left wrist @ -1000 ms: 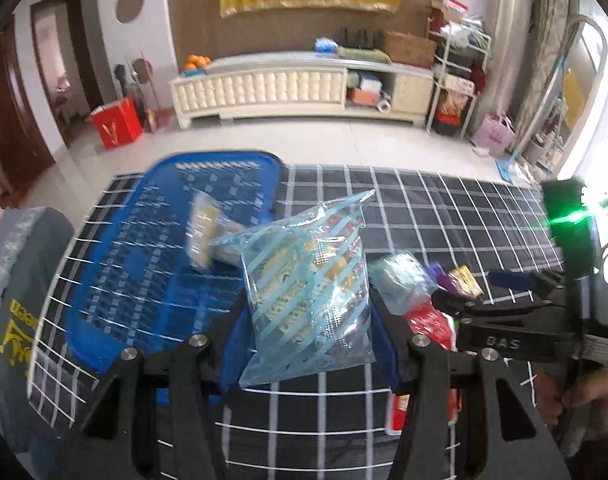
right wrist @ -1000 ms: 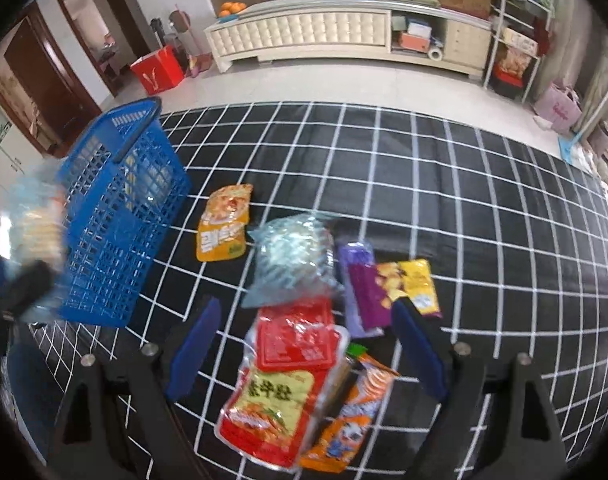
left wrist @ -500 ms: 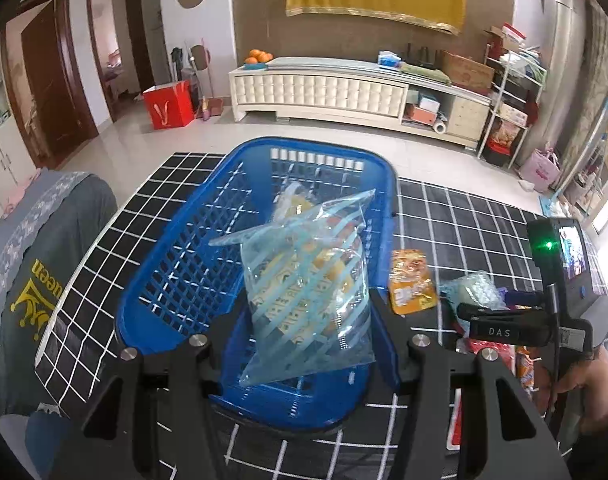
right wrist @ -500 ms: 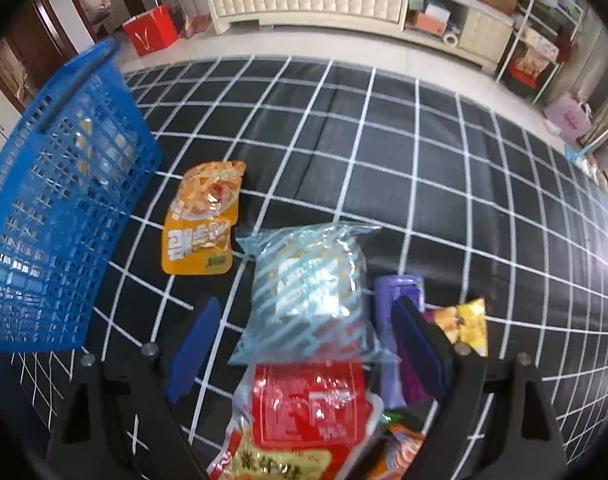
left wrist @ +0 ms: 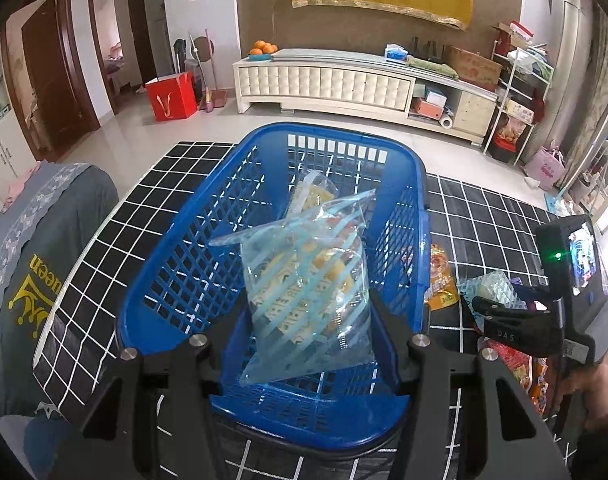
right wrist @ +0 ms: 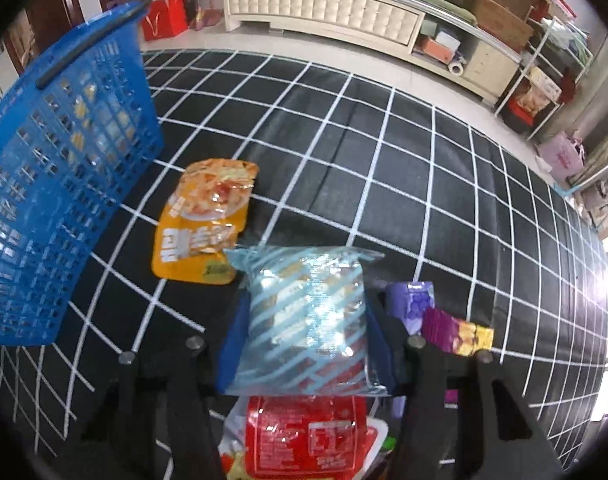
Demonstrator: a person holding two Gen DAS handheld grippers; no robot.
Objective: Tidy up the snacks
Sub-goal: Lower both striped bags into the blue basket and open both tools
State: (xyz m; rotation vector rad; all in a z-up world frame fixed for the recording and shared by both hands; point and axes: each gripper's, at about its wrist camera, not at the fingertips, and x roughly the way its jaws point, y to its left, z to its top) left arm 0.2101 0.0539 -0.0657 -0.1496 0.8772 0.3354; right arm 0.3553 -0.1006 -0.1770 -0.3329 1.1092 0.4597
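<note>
In the left wrist view my left gripper (left wrist: pixel 310 320) is shut on a clear blue-striped snack bag (left wrist: pixel 304 288), held upright over the blue plastic basket (left wrist: pixel 176 240). A yellow pack (left wrist: pixel 312 192) lies inside the basket. My right gripper (right wrist: pixel 308 328) points down at a pile of snacks on the black grid mat (right wrist: pixel 384 160). Its jaws are closing, and the blue pads touch both sides of a second blue-striped bag (right wrist: pixel 308 312) between them. That bag rests on a red pack (right wrist: pixel 304 432). An orange pack (right wrist: pixel 204 224) lies toward the basket (right wrist: pixel 64 160).
A purple pack (right wrist: pixel 412 304) and a purple-and-yellow pack (right wrist: pixel 460 332) lie right of the pile. A grey cloth with yellow print (left wrist: pixel 36 280) borders the mat's left edge. A person's hand (left wrist: pixel 596 392) holds the right gripper. A white cabinet (left wrist: pixel 324 84) stands beyond the floor.
The left gripper carried its striped bag from beside the basket to above its middle. The right gripper dropped onto the second striped bag and its fingers narrowed around it.
</note>
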